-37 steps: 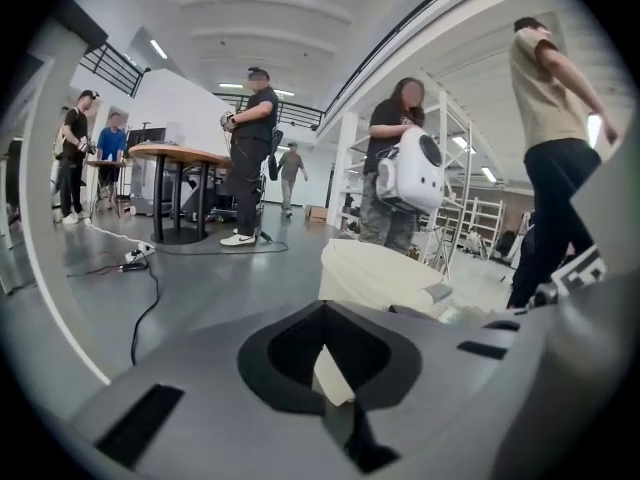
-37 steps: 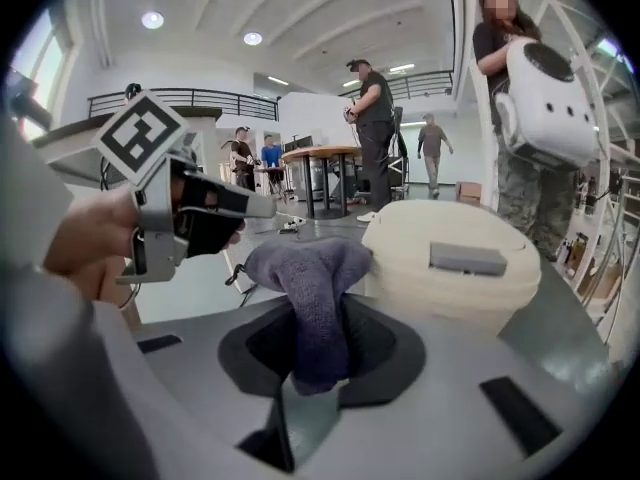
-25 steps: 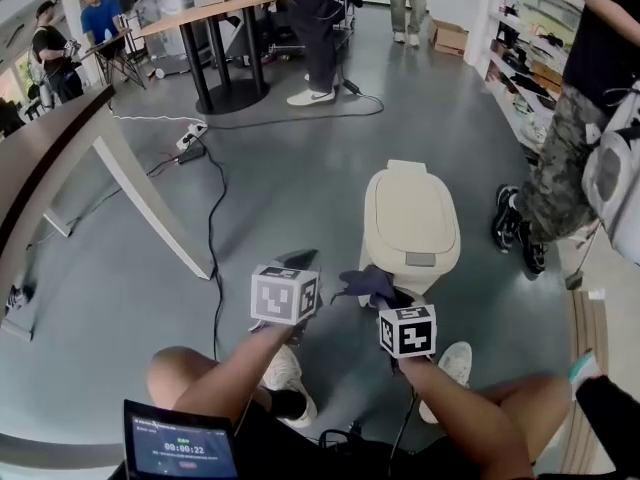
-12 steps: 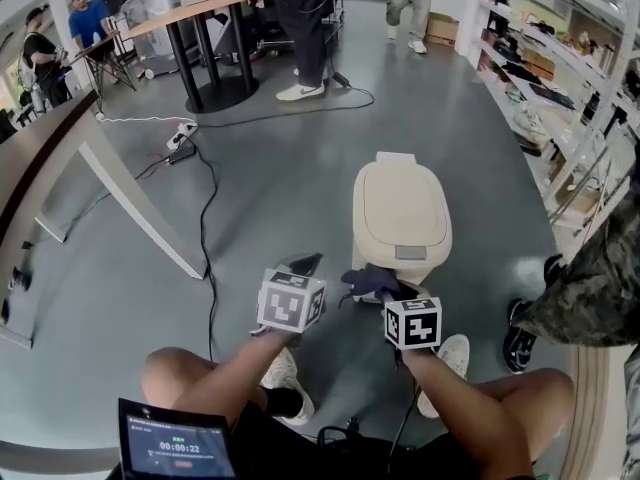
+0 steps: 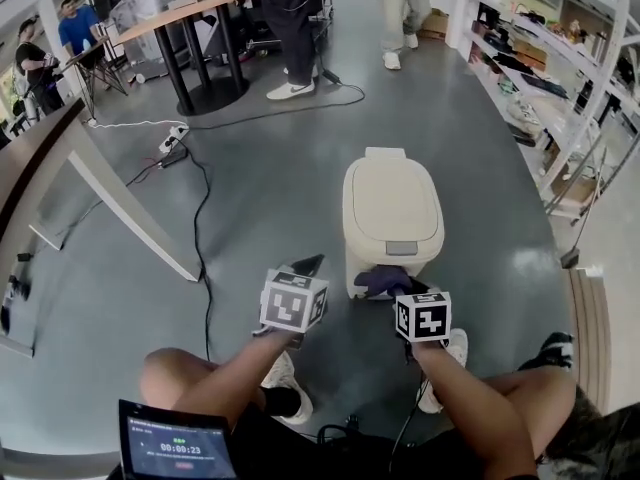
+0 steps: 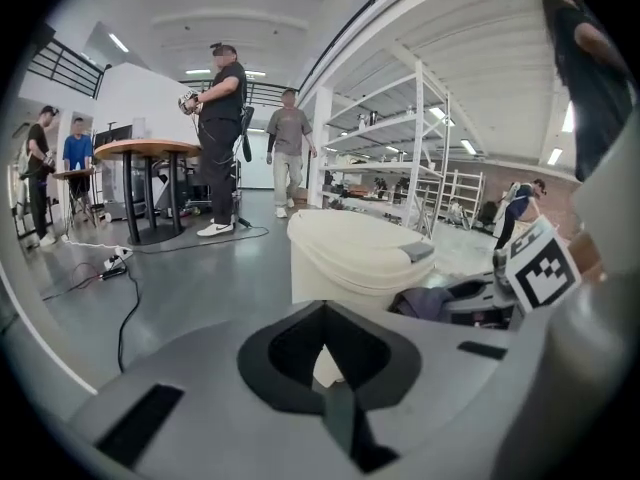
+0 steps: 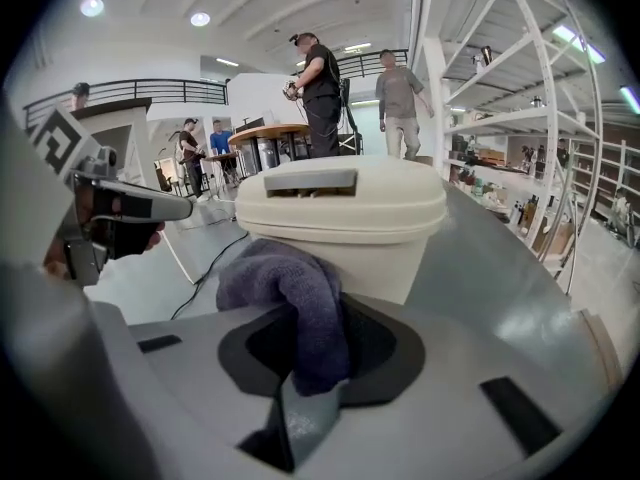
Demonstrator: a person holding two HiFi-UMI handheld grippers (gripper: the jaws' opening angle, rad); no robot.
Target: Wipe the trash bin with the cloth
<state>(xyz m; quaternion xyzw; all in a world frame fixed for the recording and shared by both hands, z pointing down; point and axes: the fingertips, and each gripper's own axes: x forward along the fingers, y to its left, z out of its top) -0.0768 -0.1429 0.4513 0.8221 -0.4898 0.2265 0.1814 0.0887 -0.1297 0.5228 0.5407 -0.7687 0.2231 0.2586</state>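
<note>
- Little of the wiping is showing as done. The trash bin (image 5: 392, 213) is standing on the floor (image 5: 250, 178) with its lid down, and no wiped patch is standing out from the rest of its cream surface.
- The left gripper (image 5: 306, 266) is hanging just left of the bin's near corner, apart from it. Its jaws are pressing together on nothing and are taking no part in the work.
- The right gripper (image 5: 397, 290) is pinching the cloth (image 5: 378, 280) firmly. The purple fabric is bunching up out of the jaws and folding over towards the bin.
- The cloth is sitting at the bin's near front face, just under the lip of the lid. It is probably touching the plastic there, though no view is showing the contact line clearly.
- Judging from this, the task is only just getting going. The front, the lid and both sides are all waiting for the cloth.
- Counting from left to right:
  - One loose cable (image 5: 199, 238) is trailing across the floor.
  - Two grippers are being held low in front of the person.
  - One trash bin is standing just beyond them.
  - One cloth is being gripped at its near edge.
- Four people (image 5: 288, 38) are standing or walking well beyond the bin, none of them near it.
</note>
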